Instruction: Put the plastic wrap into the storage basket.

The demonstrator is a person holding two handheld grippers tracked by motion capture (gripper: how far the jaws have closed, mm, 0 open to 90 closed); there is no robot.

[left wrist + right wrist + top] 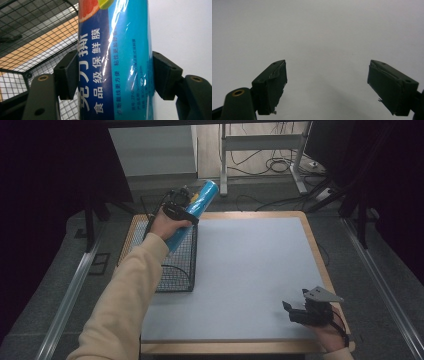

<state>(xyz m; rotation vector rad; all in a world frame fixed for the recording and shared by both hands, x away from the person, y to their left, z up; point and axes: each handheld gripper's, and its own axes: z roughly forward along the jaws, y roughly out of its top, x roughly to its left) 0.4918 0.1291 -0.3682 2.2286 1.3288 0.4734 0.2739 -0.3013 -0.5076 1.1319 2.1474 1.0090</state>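
Gripping a blue cling-film roll across its middle, the left gripper has both fingers pressed against the wrapper. Roll sits tilted in the air above the black wire basket at the table's far-left side. Right gripper rests near the table's near-right corner, fingers spread wide apart, nothing between them.
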